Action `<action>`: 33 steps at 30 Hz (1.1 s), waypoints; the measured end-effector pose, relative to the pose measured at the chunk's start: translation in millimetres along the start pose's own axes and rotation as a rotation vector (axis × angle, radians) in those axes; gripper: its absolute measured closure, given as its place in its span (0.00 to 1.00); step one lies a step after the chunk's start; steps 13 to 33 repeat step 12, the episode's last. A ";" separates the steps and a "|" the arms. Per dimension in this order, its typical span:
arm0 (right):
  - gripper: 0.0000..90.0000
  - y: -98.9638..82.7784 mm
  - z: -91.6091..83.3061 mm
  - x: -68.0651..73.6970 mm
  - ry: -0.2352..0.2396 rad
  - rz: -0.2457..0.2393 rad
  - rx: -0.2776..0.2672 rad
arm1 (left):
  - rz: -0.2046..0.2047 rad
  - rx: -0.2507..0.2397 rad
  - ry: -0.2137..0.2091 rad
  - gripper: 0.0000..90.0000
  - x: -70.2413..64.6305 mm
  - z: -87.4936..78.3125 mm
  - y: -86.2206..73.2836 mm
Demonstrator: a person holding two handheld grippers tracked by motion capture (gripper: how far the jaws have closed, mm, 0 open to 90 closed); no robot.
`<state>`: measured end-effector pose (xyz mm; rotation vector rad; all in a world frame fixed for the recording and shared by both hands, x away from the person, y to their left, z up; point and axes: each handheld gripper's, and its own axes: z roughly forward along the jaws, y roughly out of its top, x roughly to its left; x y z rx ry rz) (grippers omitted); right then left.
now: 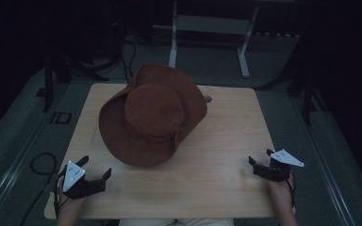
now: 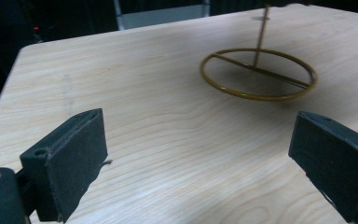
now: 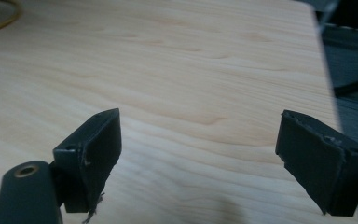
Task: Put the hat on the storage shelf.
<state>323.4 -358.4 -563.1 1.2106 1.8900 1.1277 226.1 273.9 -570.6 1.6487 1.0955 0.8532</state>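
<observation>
Fingers of both grippers, left [image 1: 96, 174] & right [image 1: 259, 162], spread wide w/ nothing held, parked at lower corners, prob. readying for brown hat [image 1: 153, 113] perched on wire stand [image 2: 258, 74] mid-frame.

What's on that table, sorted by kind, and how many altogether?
Brown wide-brimmed hat: 1
Brass ring-base stand beneath it: 1
Handheld grippers, left and right, jaws open: 2
Total: 4
</observation>
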 end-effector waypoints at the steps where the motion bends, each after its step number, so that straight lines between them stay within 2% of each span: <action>1: 0.16 -0.2 -0.3 -1.1 0.002 0.012 -0.003 | -0.005 0.001 0.003 0.05 0.8 -0.2 -0.2; 4: 0.16 -0.4 -1.0 -2.2 0.010 0.029 -0.008 | -0.008 -0.008 0.012 0.05 1.3 -1.1 0.0; 7: 0.16 -0.7 0.5 -1.9 0.006 0.016 0.002 | -0.004 0.000 0.015 0.05 1.3 -0.5 -0.2; 12: 0.16 -0.9 1.1 -1.6 0.006 0.016 0.002 | -0.025 -0.013 0.005 0.05 2.1 -1.1 -0.4; 33: 0.16 -0.9 1.1 -1.6 0.006 0.016 0.002 | -0.025 -0.013 0.005 0.05 2.1 -1.1 -0.4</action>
